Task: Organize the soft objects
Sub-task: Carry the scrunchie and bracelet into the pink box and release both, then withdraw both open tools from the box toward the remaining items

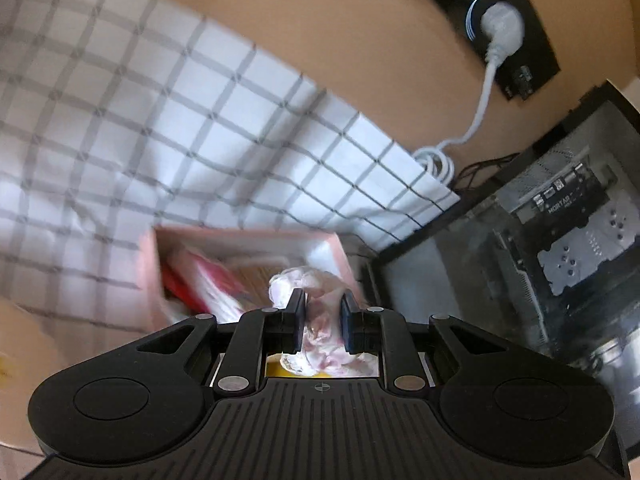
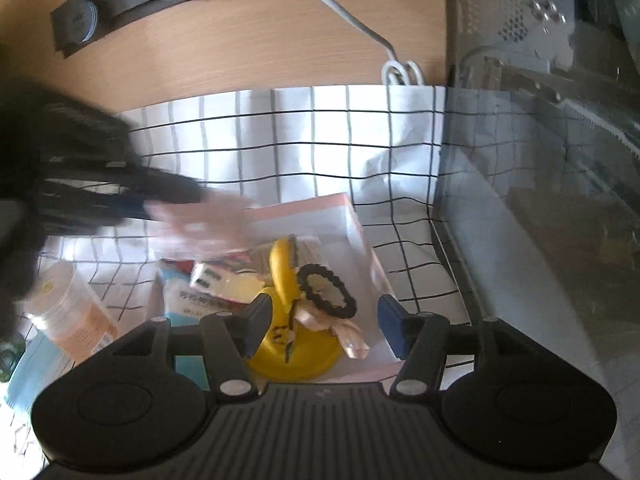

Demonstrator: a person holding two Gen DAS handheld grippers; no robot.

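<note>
My left gripper (image 1: pixel 322 316) is shut on a crumpled pink-and-white soft cloth (image 1: pixel 316 328) and holds it above a pink box (image 1: pixel 244 236) that has red-and-white packets inside. In the right wrist view the left gripper (image 2: pixel 160 196) shows blurred at the left, carrying the pink cloth (image 2: pixel 200 220) over the same pink box (image 2: pixel 352 224). My right gripper (image 2: pixel 324 320) is open and empty, just above a yellow soft toy (image 2: pixel 292 344) with a black scrunchie (image 2: pixel 326 290) and a cream ribbon (image 2: pixel 348 336) lying on it in the box.
A white checked cloth (image 2: pixel 320 140) covers the wooden table (image 2: pixel 240 48). A glass-sided computer case (image 2: pixel 540 200) stands at the right. A black power strip (image 1: pixel 504 28) with a white plug and cable lies at the back. A clear cup (image 2: pixel 68 312) and blue packets (image 2: pixel 32 364) sit at the left.
</note>
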